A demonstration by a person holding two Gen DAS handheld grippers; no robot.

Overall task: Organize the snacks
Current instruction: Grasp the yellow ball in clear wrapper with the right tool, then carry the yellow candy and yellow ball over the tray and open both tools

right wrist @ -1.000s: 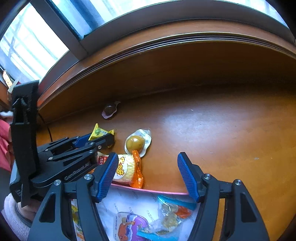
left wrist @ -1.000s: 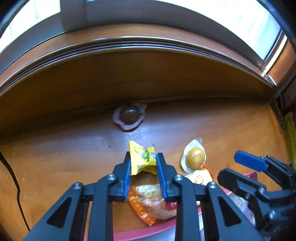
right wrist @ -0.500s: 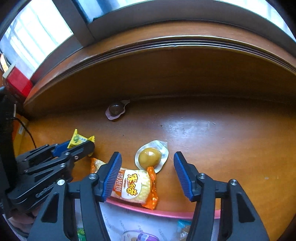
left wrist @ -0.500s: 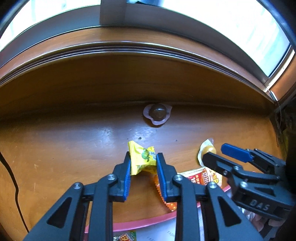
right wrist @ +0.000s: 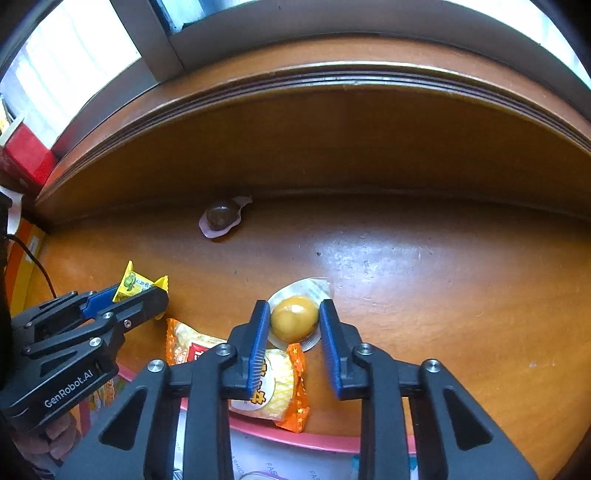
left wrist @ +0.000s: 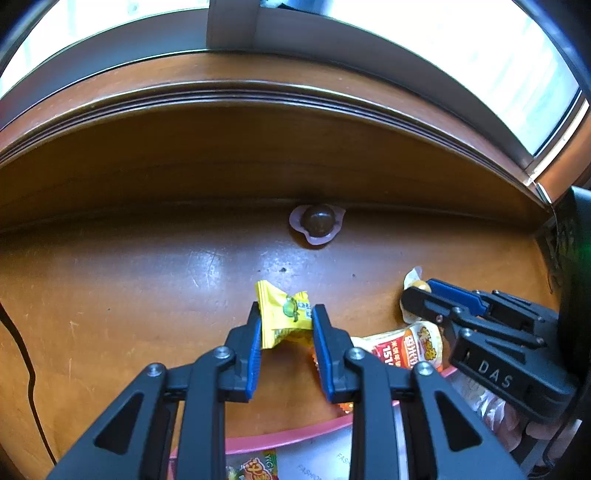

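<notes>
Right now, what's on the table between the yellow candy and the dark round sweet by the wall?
Nothing: bare wood lies between the yellow candy and the dark round sweet, seen in both wrist views.

A home, at a wooden ledge under a window

Daylight is coming through the window (left wrist: 461,40) with its grey frame (left wrist: 231,22), and a moulded wooden sill (right wrist: 332,79) is running above a worn, glossy wooden surface (left wrist: 147,266). Wrapped snacks are lying loose on it beside a pink-rimmed tray (right wrist: 314,441), a dark cable (left wrist: 26,354) is trailing at the left edge, and a red box (right wrist: 22,158) is sitting by the glass.
</notes>
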